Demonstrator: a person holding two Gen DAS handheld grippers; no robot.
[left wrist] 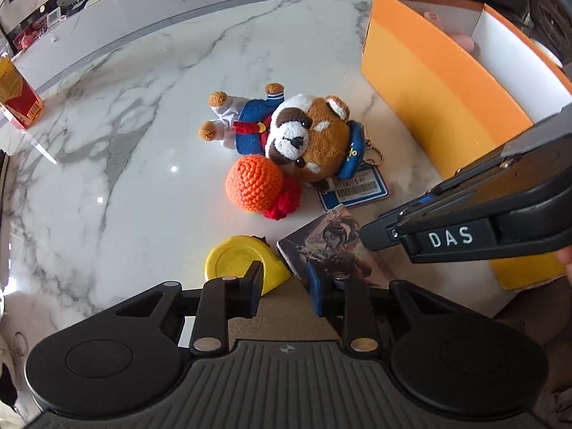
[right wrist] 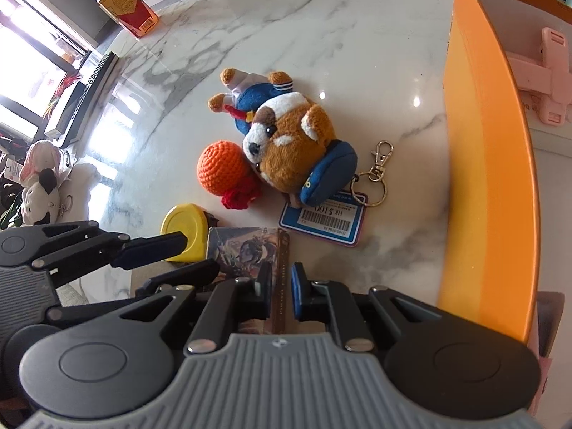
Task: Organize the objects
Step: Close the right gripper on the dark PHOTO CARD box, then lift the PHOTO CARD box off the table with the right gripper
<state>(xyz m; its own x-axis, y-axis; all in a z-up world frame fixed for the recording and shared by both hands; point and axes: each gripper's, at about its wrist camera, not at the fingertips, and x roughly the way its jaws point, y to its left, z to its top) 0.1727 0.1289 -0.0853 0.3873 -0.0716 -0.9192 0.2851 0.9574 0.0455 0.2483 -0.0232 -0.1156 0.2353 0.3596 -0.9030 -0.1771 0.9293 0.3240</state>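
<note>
Right wrist view: your right gripper (right wrist: 279, 295) pinches the card (right wrist: 250, 246) edge at bottom centre; left gripper (right wrist: 186, 254), half-open and empty, hovers nearer the yellow disc (right wrist: 182, 223).

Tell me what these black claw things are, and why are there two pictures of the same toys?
They are two hand-held grabbers, each with two fingers; a person holds one in each hand. A camera sits on each, so one picture looks along the left gripper and the other along the right gripper. On the marble table lie a plush dog with a price tag, an orange crochet ball, a yellow disc and a picture booklet, beside an orange box. The right gripper's fingers pinch the picture booklet by its edge. The left gripper's fingers are open and hold nothing.
</note>
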